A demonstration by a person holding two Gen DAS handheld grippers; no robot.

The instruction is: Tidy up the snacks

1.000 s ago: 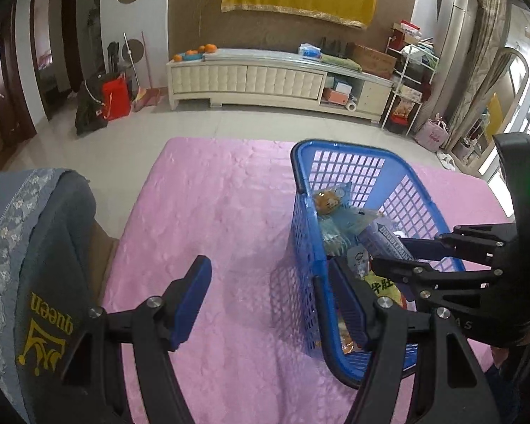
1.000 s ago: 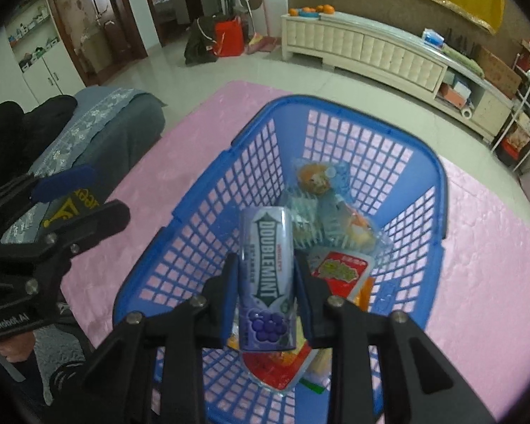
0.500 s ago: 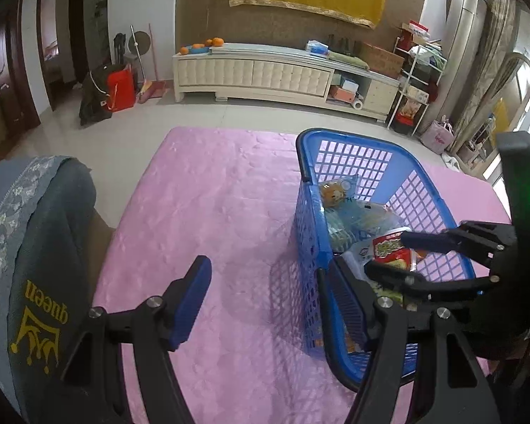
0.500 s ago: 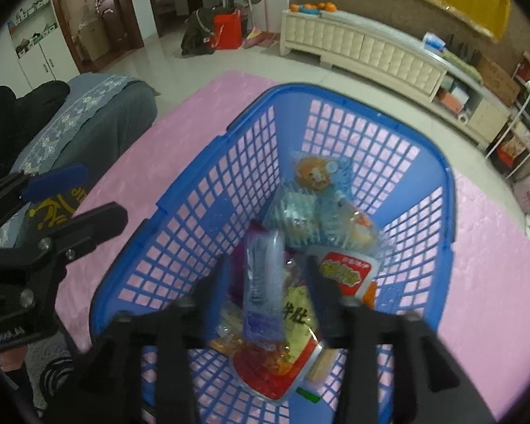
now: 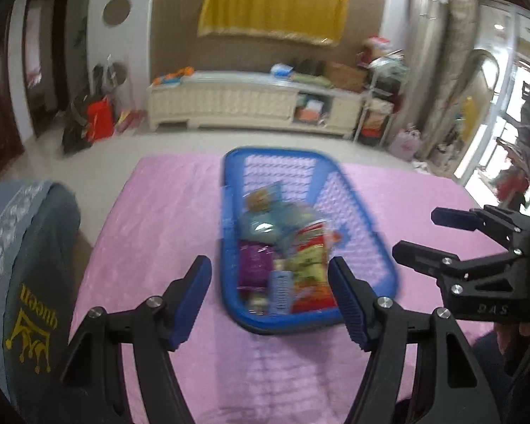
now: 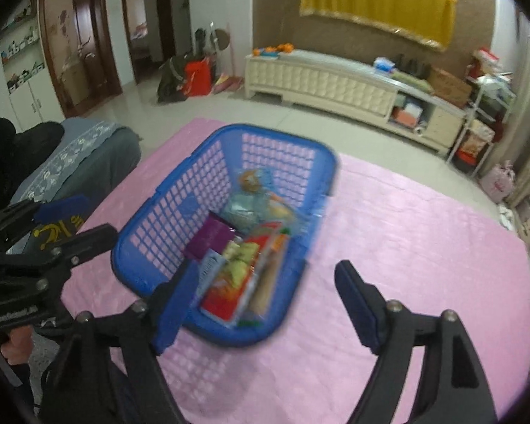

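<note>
1. A blue basket sits on a pink cloth that covers the bench; tiled floor lies beyond the cloth's far edge.
2. The snacks lie inside the basket: a purple pack toward the left wall, a red and yellow bag at the near end, pale blue packets in the middle, and a small orange-topped packet toward the far end. Both views are blurred, so the labels cannot be read.
3. The right gripper hangs over the basket's near end. Its jaws are opening and already stand wide, with nothing between them; the left pad overlaps the near rim in the view, the right pad is over bare cloth.
4. The left gripper also hangs at the near end of the basket, its jaws partly spread and empty, one pad on each side of the rim in its own view, touching nothing.
5. A grey cushion with yellow lettering lies at the left edge of the cloth.
6. A cream cabinet stands against the far wall under a yellow cloth.
</note>
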